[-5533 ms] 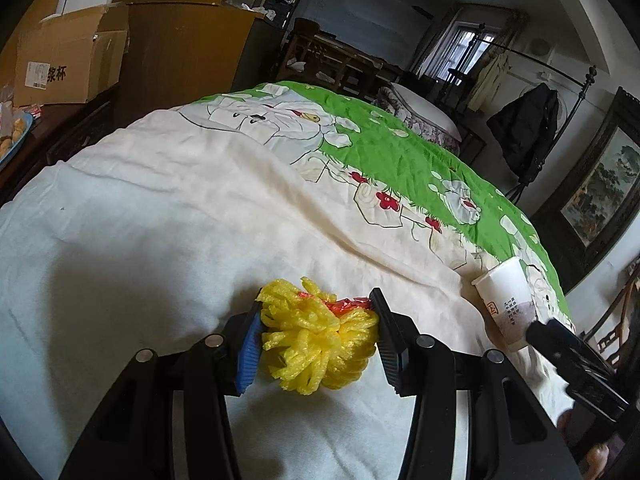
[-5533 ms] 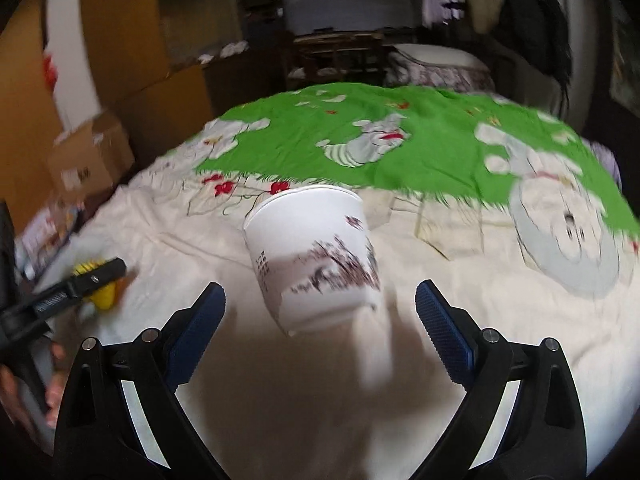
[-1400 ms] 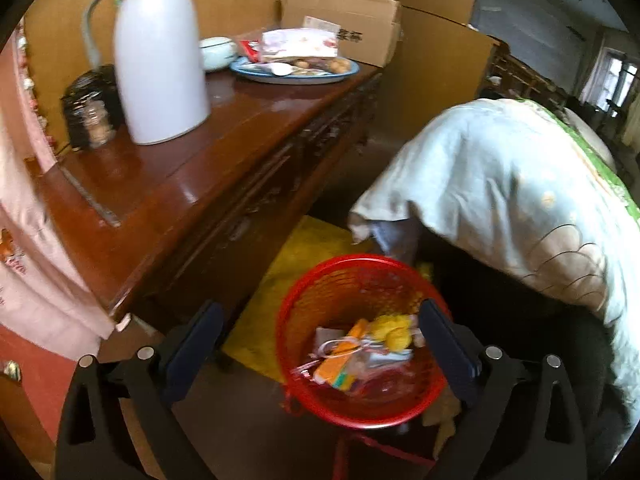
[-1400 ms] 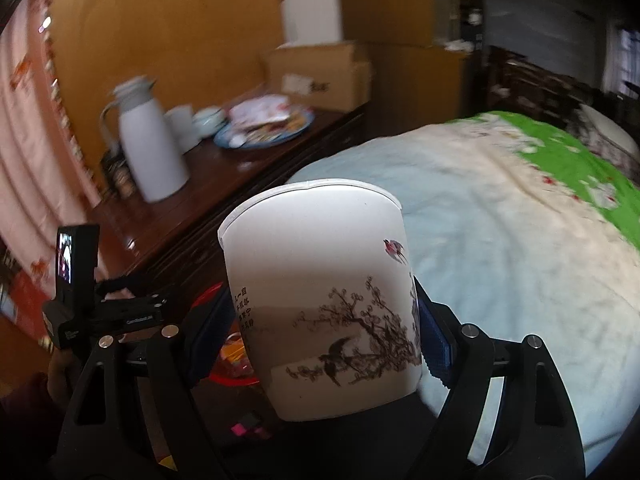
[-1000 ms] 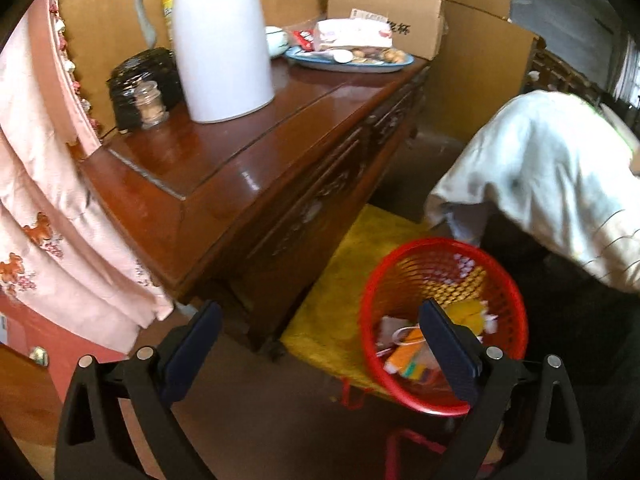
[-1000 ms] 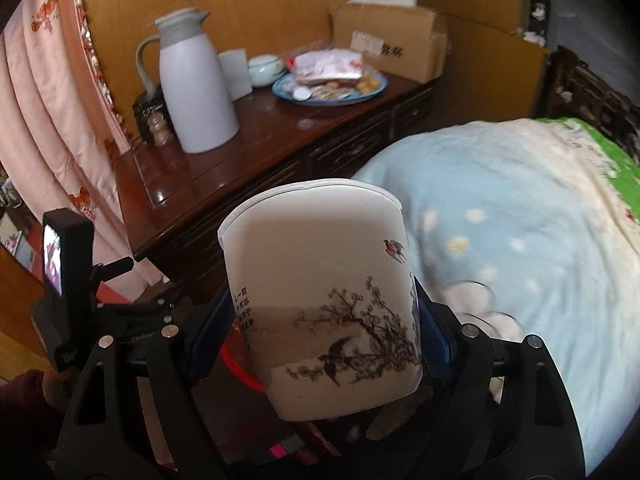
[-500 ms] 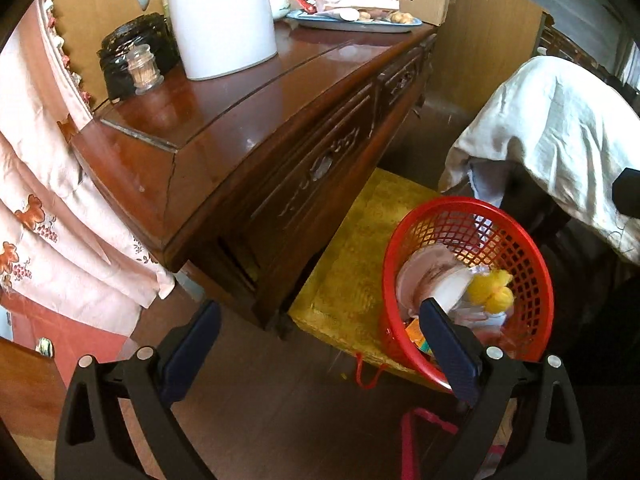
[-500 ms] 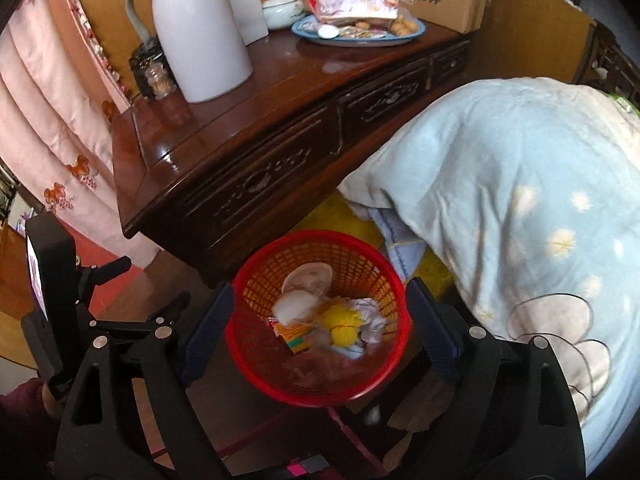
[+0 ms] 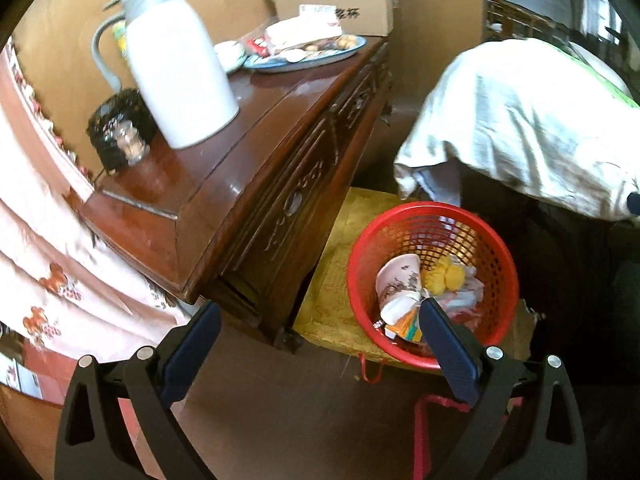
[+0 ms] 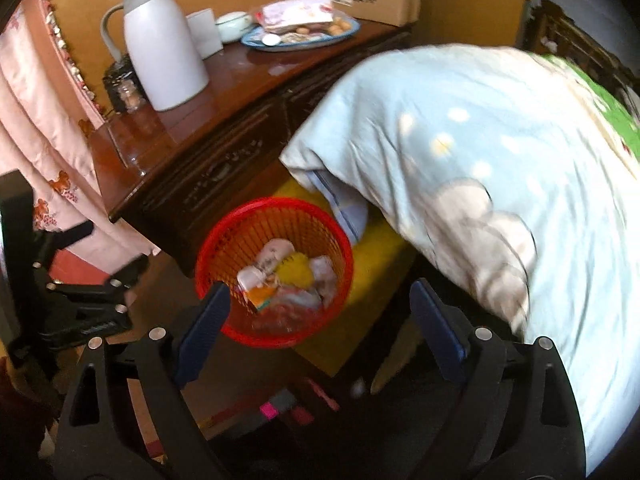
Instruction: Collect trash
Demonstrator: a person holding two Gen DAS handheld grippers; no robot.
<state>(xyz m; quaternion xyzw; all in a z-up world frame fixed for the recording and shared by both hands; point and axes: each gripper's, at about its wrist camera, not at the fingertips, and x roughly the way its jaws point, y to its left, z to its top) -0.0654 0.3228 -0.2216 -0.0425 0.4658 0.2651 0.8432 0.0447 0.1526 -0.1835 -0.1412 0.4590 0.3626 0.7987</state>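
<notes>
The right tongs (image 10: 316,316) stand wide, their jaws opening, with nothing between them; below them sits the round red plastic mesh wastebasket (image 10: 224,244). The left tongs (image 9: 316,344) are spread just as wide and also empty, held beside the basket's near rim.

In the basket lies the white paper cup with a dark branch-and-bird print (image 9: 398,280), on its side, touching a yellow foam-net ball (image 9: 450,274) and crumpled wrappers (image 10: 320,276). The basket rests on a yellow mat (image 9: 336,280) on the floor.

Close on one side is the front corner of the dark carved wooden counter (image 9: 248,184); on the other, the pale quilt (image 10: 500,152) hangs off the bed's edge over the mat.

The counter carries a tall white thermos jug (image 9: 180,68), a small glass jar (image 9: 130,142), a blue plate of snacks (image 10: 304,34) and a brown cardboard box (image 9: 332,2) at its far end. A pink curtain (image 9: 44,240) hangs by the near end.
</notes>
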